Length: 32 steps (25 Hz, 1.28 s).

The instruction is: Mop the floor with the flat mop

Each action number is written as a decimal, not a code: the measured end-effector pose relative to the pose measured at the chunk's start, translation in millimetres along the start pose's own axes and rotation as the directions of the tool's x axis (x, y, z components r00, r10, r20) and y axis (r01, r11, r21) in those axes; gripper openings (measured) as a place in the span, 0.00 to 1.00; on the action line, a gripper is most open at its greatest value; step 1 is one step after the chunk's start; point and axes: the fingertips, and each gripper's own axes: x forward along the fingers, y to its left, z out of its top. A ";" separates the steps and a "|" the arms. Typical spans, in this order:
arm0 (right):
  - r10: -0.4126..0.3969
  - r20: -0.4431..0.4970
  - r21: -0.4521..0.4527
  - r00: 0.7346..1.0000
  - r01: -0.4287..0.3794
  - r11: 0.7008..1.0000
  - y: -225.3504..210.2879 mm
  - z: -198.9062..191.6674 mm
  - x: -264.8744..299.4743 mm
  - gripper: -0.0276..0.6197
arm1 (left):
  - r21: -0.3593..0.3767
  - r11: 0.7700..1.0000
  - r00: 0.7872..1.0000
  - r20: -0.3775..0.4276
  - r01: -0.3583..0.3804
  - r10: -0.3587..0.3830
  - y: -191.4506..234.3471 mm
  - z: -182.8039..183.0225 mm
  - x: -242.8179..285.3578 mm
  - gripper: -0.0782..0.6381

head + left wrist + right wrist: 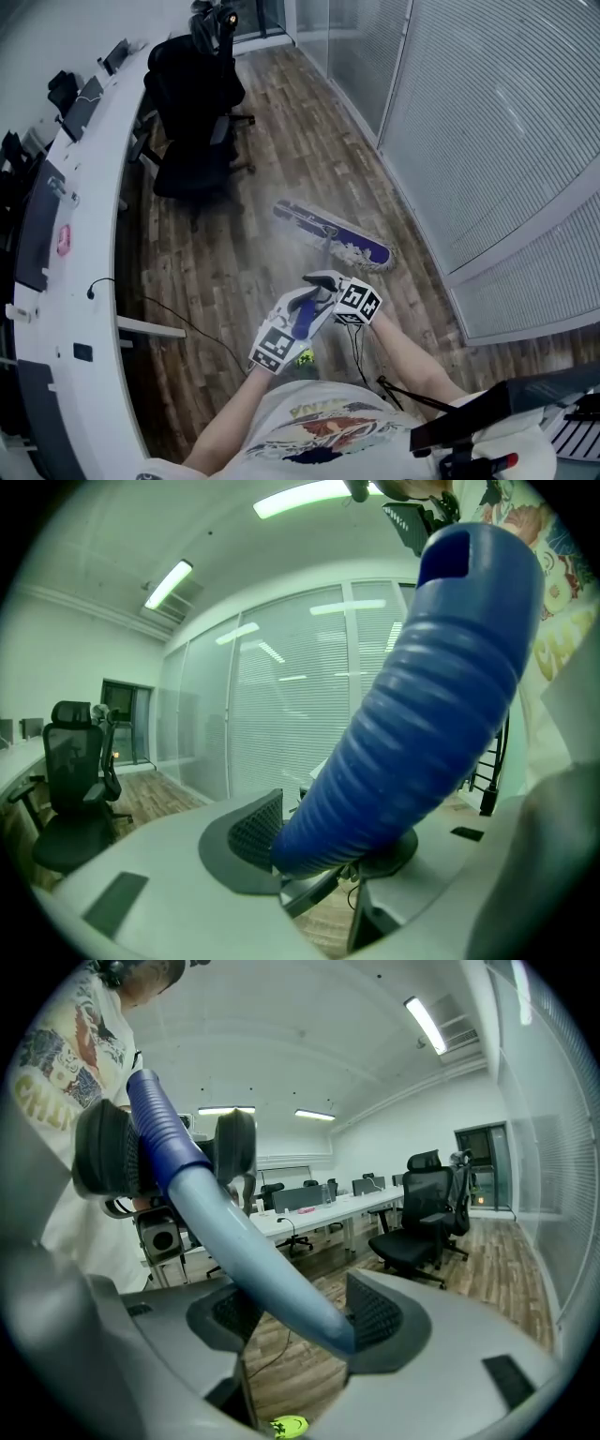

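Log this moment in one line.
left gripper: shut on mop handle | right gripper: shut on mop handle | mop head: flat on floor | chair: beyond it, by desk

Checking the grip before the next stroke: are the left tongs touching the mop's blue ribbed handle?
Touching. The left gripper view shows the blue ribbed handle clamped between the left tongs, with its lower end pressed against the dark meshed pad.

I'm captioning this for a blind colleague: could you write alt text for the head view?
Seen from above, a person's left tool and right tool grip the handle of a flat mop whose head rests on the wooden floor ahead. A black office chair and curved white desk lie to the left, blind-covered glass walls to the right.
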 end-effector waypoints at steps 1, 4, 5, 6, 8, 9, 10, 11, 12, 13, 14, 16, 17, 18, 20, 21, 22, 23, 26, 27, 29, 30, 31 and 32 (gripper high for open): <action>0.005 0.001 -0.002 1.000 -0.005 1.000 10.7 -2.3 -5.2 0.42 | -0.001 1.000 1.000 0.000 -0.008 0.008 -11.0 0.2 -3.8 0.34; 0.017 0.011 -0.012 1.000 -0.017 1.000 41.2 -9.4 -21.5 0.42 | -0.004 1.000 1.000 -0.006 -0.030 0.030 -44.6 0.5 -12.9 0.34; 0.020 0.016 -0.013 1.000 -0.020 1.000 52.3 -13.6 -28.4 0.42 | -0.003 1.000 1.000 -0.010 -0.030 0.030 -58.4 -0.9 -15.2 0.34; 0.022 0.023 -0.012 1.000 -0.021 1.000 64.1 -18.7 -35.3 0.42 | -0.001 1.000 1.000 -0.015 -0.028 0.028 -73.2 -3.4 -17.5 0.34; 0.020 0.038 -0.009 0.999 -0.019 1.000 87.2 -29.5 -48.6 0.42 | 0.009 1.000 0.999 -0.027 -0.025 0.025 -102.4 -9.0 -22.1 0.34; 0.019 0.044 -0.010 0.999 -0.019 1.000 97.6 -34.0 -54.8 0.42 | 0.014 1.000 0.999 -0.030 -0.026 0.026 -115.3 -10.2 -24.3 0.34; 0.019 0.049 -0.010 0.999 -0.018 1.000 107.1 -37.6 -60.4 0.42 | 0.019 0.999 0.999 -0.033 -0.027 0.027 -126.8 -11.0 -26.6 0.34; 0.019 0.053 -0.010 0.998 -0.019 1.000 115.8 -40.5 -65.0 0.42 | 0.023 0.999 0.999 -0.035 -0.026 0.027 -137.1 -12.4 -29.1 0.34; 0.020 0.056 -0.008 0.998 -0.020 1.000 124.0 -43.3 -68.5 0.42 | 0.025 0.999 0.999 -0.036 -0.025 0.026 -146.2 -14.3 -31.8 0.34; 0.021 0.057 -0.007 0.998 -0.021 1.000 130.9 -46.2 -71.2 0.42 | 0.027 0.999 0.999 -0.033 -0.026 0.027 -153.6 -16.0 -34.1 0.34; 0.023 0.056 -0.006 0.998 -0.023 1.000 136.1 -49.0 -73.3 0.42 | 0.029 0.999 0.999 -0.027 -0.029 0.030 -159.1 -17.4 -35.6 0.34; 0.028 0.048 -0.006 0.998 -0.028 1.000 140.4 -53.1 -75.4 0.42 | 0.029 0.999 0.999 -0.006 -0.038 0.038 -163.7 -18.9 -36.5 0.34; 0.030 0.046 -0.007 0.999 -0.029 1.000 139.7 -53.8 -75.4 0.42 | 0.026 0.999 0.999 0.005 -0.042 0.042 -163.0 -18.8 -36.1 0.34; 0.029 0.045 -0.006 0.999 -0.029 1.000 137.3 -53.7 -74.5 0.42 | 0.023 0.999 0.999 0.014 -0.045 0.044 -160.5 -18.4 -35.2 0.34; 0.026 0.048 -0.001 0.998 -0.026 1.000 129.2 -53.0 -71.0 0.42 | 0.014 0.999 0.999 0.026 -0.041 0.041 -152.6 -18.1 -32.0 0.34; 0.026 0.055 0.004 0.998 -0.026 1.000 124.5 -51.3 -69.5 0.42 | 0.007 0.999 0.999 0.037 -0.033 0.033 -148.2 -16.5 -29.9 0.34; 0.026 0.065 0.008 0.998 -0.027 1.000 119.1 -48.0 -68.7 0.42 | -0.001 1.000 0.998 0.054 -0.023 0.023 -143.3 -12.6 -27.3 0.34; 0.025 0.075 0.011 0.997 -0.026 1.000 112.5 -43.2 -68.4 0.42 | -0.004 1.000 0.997 0.072 -0.010 0.010 -137.4 -7.0 -24.1 0.34; 0.025 0.097 0.014 0.995 -0.026 1.000 91.6 -28.1 -67.6 0.42 | 0.015 0.999 0.994 0.107 0.034 -0.035 -119.2 8.6 -13.6 0.35; 0.025 0.098 0.015 0.995 -0.027 1.000 85.1 -25.0 -66.9 0.42 | 0.024 0.998 0.993 0.110 0.050 -0.053 -113.7 11.1 -10.1 0.35; 0.022 0.099 0.016 0.995 -0.024 1.000 68.9 -19.4 -63.8 0.42 | 0.045 0.996 0.990 0.114 0.078 -0.082 -99.6 14.9 -1.9 0.35; 0.016 0.102 0.019 0.995 -0.018 1.000 58.8 -16.1 -61.4 0.42 | 0.052 0.995 0.989 0.117 0.087 -0.093 -90.5 17.1 2.6 0.35; 0.006 0.105 0.022 0.994 -0.008 1.000 47.8 -12.4 -58.5 0.42 | 0.056 0.994 0.987 0.123 0.095 -0.101 -80.5 19.2 7.3 0.35; -0.005 0.106 0.026 0.994 0.002 1.000 36.5 -8.6 -55.2 0.42 | 0.057 0.993 0.986 0.128 0.102 -0.109 -69.9 20.9 11.9 0.35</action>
